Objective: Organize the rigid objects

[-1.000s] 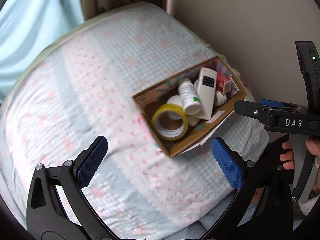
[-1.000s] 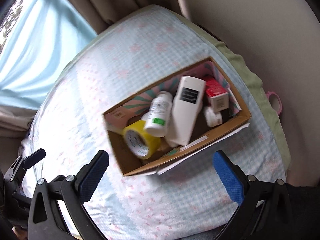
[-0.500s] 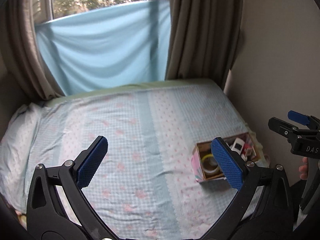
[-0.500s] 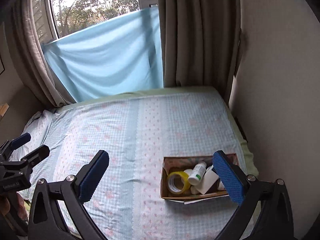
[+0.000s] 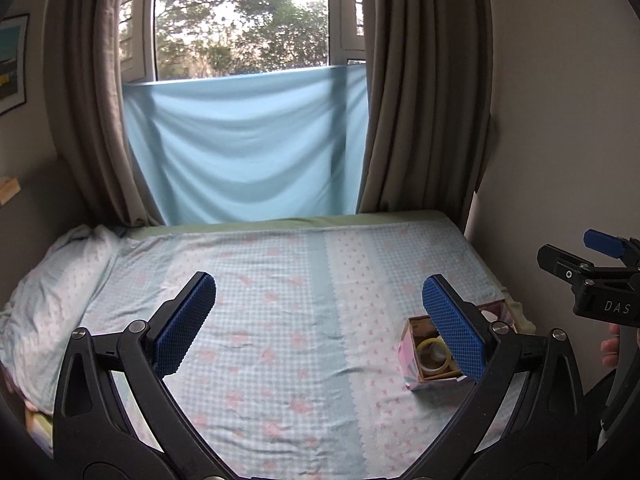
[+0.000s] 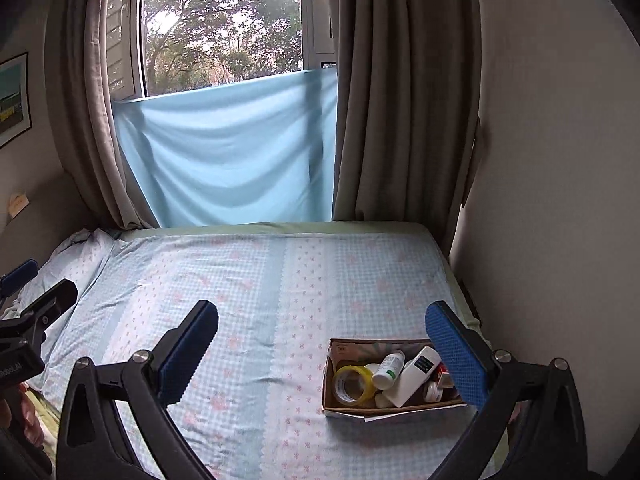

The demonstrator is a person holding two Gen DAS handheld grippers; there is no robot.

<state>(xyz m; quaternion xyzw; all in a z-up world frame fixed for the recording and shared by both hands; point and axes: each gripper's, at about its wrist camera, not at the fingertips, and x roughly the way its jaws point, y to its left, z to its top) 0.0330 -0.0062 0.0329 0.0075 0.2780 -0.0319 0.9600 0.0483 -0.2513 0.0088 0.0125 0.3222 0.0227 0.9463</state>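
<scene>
A cardboard box point(image 6: 360, 409) sits on the bed near its right edge. Inside lie a yellow tape roll point(image 6: 352, 386), a white bottle point(image 6: 388, 368), a white remote point(image 6: 414, 376) and a small red carton point(image 6: 442, 376). My right gripper point(image 6: 323, 328) is open and empty, held well back from the box, with its right finger overlapping the box's right end in that view. My left gripper point(image 5: 318, 308) is also open and empty. In the left wrist view the box point(image 5: 412, 364) is partly hidden behind the right finger, and only the tape roll point(image 5: 434, 356) shows.
The bed point(image 6: 280, 280) has a blue checked sheet, with a pillow point(image 5: 60, 280) at the left. A wall point(image 6: 540, 200) runs close along the right side. Brown curtains point(image 6: 400, 120) and a hanging blue cloth point(image 6: 232, 152) stand behind the bed.
Both cameras have pulled back from close above the box and tilted up, so the box looks small and the window shows. Both grippers have stayed open.
</scene>
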